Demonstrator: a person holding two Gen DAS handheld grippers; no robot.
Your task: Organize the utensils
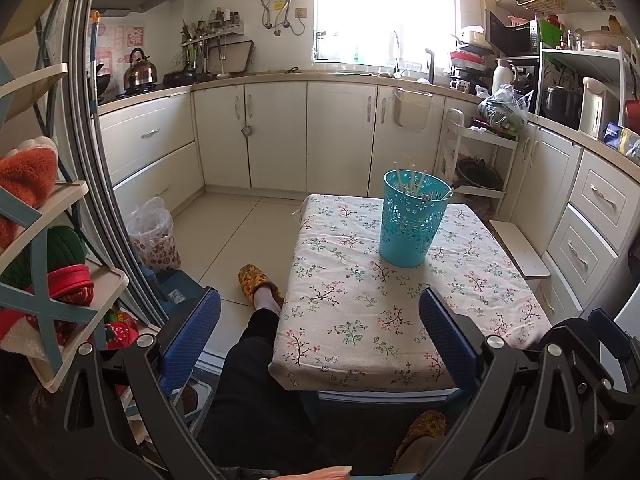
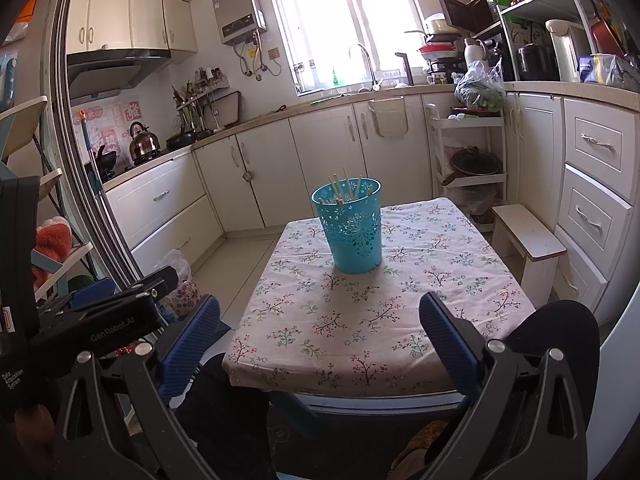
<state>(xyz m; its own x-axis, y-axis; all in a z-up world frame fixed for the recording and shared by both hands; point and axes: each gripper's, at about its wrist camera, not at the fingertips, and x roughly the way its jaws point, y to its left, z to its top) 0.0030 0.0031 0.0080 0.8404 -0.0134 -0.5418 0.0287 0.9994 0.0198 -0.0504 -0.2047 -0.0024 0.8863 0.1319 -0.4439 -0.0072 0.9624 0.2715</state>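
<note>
Risk: the blue perforated holder stood free on the cloth-covered surface — in my judgement a sideways nudge from a finger could tip it or drag the cloth, spilling the contents.
Cause: the pale chopsticks leaned loosely, tips above the rim; a careless reach could catch one and lever the holder over.
Utensils: all visible ones sat inside the holder; none lay loose on the surface, so the task appeared at or near completion.
Left hand-held gripper: jaws spread wide, nothing between them; held back at the near edge of the surface, the holder well ahead and slightly to the right.
Right hand-held gripper: likewise spread and empty; the holder stood well apart, almost straight ahead.
Person: legs and a slipper showed beside the surface — clear of both tools.
</note>
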